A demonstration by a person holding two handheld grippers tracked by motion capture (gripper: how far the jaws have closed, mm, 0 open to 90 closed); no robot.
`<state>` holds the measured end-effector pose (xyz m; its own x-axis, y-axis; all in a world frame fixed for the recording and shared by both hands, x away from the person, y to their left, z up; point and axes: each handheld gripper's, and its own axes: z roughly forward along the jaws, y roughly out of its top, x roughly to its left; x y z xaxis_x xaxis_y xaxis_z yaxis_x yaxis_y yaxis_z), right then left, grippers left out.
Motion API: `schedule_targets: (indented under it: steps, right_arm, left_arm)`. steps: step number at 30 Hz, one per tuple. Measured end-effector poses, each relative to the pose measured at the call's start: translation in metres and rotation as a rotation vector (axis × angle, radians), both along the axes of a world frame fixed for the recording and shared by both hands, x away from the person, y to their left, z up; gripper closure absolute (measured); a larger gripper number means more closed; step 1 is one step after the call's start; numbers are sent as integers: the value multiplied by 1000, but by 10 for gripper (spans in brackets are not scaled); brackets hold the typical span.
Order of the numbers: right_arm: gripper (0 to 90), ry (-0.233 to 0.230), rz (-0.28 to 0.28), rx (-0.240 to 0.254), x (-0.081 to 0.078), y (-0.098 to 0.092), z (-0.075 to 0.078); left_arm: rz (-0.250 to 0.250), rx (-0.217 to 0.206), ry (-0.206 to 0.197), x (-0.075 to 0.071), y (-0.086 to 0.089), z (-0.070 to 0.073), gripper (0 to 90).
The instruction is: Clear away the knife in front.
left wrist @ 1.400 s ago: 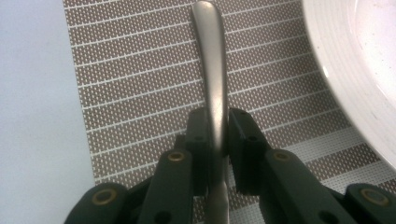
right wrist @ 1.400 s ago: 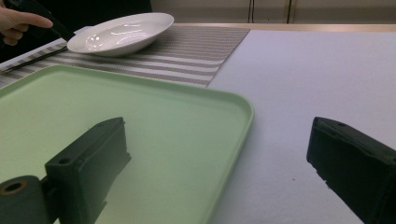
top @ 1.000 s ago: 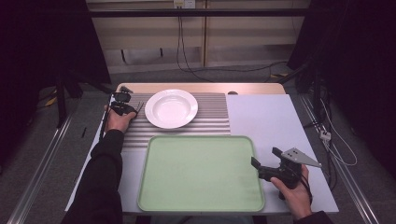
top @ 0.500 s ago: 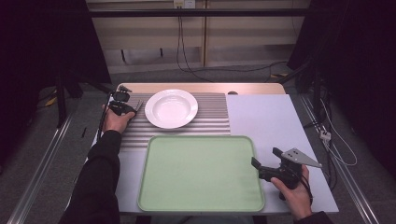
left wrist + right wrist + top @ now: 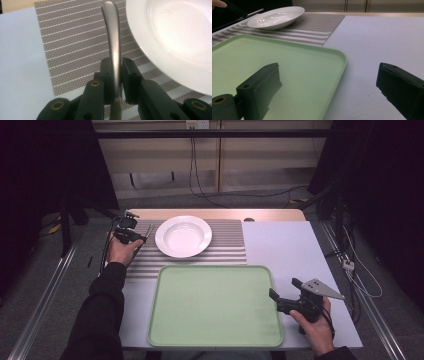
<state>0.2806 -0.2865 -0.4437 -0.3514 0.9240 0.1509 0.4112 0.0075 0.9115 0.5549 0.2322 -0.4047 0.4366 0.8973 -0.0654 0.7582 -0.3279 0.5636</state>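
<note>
Where the tabletop (image 5: 295, 247) spreads pale under the high view, it carries one striped mat (image 5: 227, 250) at the far left, one green tray (image 5: 215, 305) at the near middle and one white plate (image 5: 183, 236) on the mat. Only the tray's near right part appears between the jaws in the right gripper view, its left side cut off. One piece of metal cutlery (image 5: 113, 42) lies just left of the plate; its working end is hidden behind the jaws, so whether it is a fork or a spoon is hard to tell. Two tongs are present: the left tongs (image 5: 116, 72) are clamped on the cutlery handle above the mat, and the right tongs (image 5: 329, 85) stand wide apart, empty, over the tray's right edge.
</note>
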Motion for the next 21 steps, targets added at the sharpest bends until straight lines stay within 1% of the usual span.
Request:
schedule_targets:
  steps: [1,2,3,4,5,6,9,10,11,13,14,15,21]
  right_arm:
    - [48,-1,0,-1,0,0,0]
    - [48,-1,0,-2,0,0,0]
    - [48,0,0,-1,0,0,0]
    - [48,0,0,-2,0,1,0]
    - [48,-3,1,-3,0,0,0]
    - [48,-2,0,-4,0,0,0]
    - [49,-1,0,-4,0,1,0]
    - [49,-3,1,-7,-1,1,1]
    - [49,-3,1,-7,-1,1,1]
    - [50,-5,1,-8,-1,1,1]
    - [50,-4,1,-8,-1,1,1]
    - [51,-5,1,-8,-1,1,1]
    - [54,-5,-1,-12,-2,1,1]
  left_arm:
    - [-2,-8,-13,-3,0,3,798]
    - [-13,-9,-16,-4,0,5,798]
    - [-13,-9,-16,-4,0,5,798]
    - [-28,-12,-19,-8,-2,9,798]
    - [-28,-12,-19,-8,-2,9,798]
    - [-34,-21,-31,-12,-5,11,798]
    - [-40,-28,-36,-15,-7,13,798]
    - [-47,-27,-39,-19,-9,16,798]
    - [-47,-27,-39,-19,-9,16,798]
    - [-69,-26,-48,-23,-10,19,798]
    - [-71,-29,-55,-25,-11,20,798]
    - [-77,-45,-61,-28,-12,23,798]
    - [-96,-44,-67,-37,-16,27,798]
